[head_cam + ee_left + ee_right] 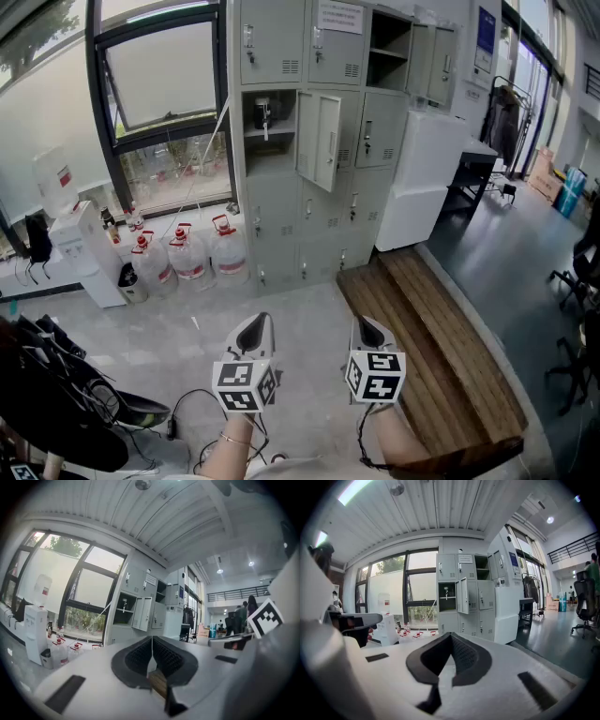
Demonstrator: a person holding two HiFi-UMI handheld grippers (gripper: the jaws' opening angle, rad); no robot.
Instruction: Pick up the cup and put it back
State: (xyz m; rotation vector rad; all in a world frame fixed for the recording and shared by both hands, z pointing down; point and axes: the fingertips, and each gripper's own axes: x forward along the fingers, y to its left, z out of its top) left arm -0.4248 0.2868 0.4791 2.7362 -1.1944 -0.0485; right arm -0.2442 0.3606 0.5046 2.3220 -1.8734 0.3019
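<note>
- Your forearms [230, 452] are cut off at the head view's bottom edge.
- Locker notice [339, 16]: print too small to read.
- Dark gear [56, 412], bottom left: cropped, can't identify.

- i see grey lockers [309, 141] against the far wall, one door ajar
- big window [159, 103] at left, water jugs [192, 255] beneath
- wooden bench [441, 356] on grey floor [187, 328]

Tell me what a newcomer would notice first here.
The left gripper and right gripper sit low in the head view, both shut and empty, facing grey lockers with one door ajar. Water jugs stand under the window; a wooden bench lies at right.
</note>
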